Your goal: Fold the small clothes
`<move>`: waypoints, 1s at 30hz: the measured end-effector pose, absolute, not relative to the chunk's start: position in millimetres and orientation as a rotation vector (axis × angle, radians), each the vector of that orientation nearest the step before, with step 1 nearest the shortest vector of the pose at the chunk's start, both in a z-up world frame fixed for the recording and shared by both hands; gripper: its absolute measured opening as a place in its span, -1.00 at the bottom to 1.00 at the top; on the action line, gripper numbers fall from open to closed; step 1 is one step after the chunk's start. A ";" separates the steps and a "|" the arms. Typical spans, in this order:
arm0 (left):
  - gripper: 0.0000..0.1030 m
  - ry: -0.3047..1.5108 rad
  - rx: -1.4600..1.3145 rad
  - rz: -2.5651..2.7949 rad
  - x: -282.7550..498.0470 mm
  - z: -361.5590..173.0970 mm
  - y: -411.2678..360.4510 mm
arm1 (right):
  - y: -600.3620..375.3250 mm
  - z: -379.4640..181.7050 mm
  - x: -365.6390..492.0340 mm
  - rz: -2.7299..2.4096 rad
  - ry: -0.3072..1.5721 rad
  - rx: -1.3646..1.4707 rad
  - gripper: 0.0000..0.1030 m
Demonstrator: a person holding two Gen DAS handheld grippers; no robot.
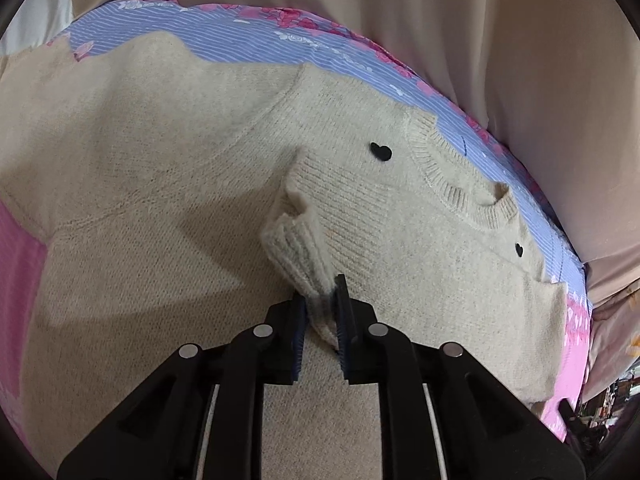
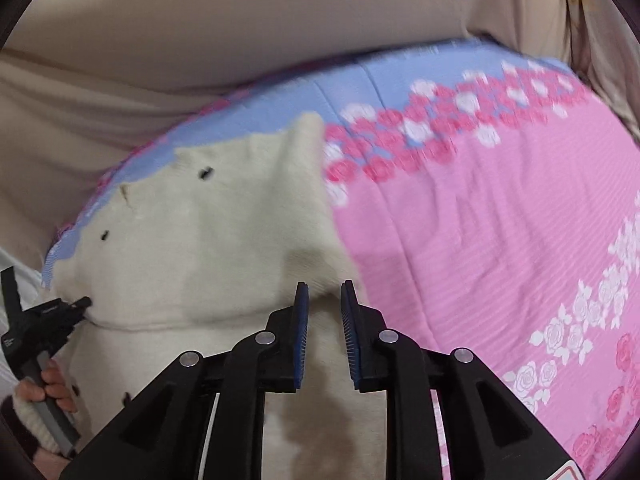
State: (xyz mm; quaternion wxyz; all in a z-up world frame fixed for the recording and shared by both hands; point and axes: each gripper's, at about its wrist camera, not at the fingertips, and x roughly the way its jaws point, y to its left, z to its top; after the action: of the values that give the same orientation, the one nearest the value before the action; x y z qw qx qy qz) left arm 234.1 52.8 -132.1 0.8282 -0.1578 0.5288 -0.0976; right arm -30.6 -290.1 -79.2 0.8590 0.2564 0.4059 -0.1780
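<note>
A cream knit sweater [image 1: 160, 168] lies spread on a pink and blue floral sheet [image 1: 256, 46], its ribbed neckline [image 1: 452, 196] toward the right and two small black hearts [image 1: 380, 151] beside it. My left gripper [image 1: 322, 300] is shut on the ribbed sleeve cuff [image 1: 292, 248], which bunches up between the blue pads over the chest. In the blurred right wrist view, my right gripper [image 2: 324, 300] hovers over the sweater [image 2: 224, 224] near its right edge. Its pads stand a little apart, with flat fabric showing in the gap. The left gripper [image 2: 82, 304] and a hand [image 2: 52, 384] show at the left.
Beige upholstery [image 1: 480, 40] rises behind and to the right of the sheet, also in the right wrist view as upholstery [image 2: 200, 20]. A wide bare stretch of pink sheet [image 2: 480, 240] with rose print lies right of the sweater. Dark clutter [image 1: 616, 400] sits past the sheet's edge.
</note>
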 end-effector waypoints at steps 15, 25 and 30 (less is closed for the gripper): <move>-0.04 0.944 -0.592 -0.071 221.7 -93.4 161.5 | -291.2 -83.2 12.8 -0.322 0.919 0.481 -0.68; 0.27 0.833 -0.776 0.531 285.1 -113.4 412.1 | -251.1 -93.5 -4.4 -0.259 1.021 0.513 -0.45; -0.62 0.816 -0.959 0.539 304.6 -136.1 457.2 | -232.1 -92.5 -1.7 -0.245 1.056 0.459 -0.37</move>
State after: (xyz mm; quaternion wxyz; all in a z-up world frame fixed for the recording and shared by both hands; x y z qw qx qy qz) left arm 304.6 457.2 -136.1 0.7745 -0.4431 0.3766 0.2491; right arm -1.7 -232.1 -92.5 0.8317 0.2164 0.4982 -0.1156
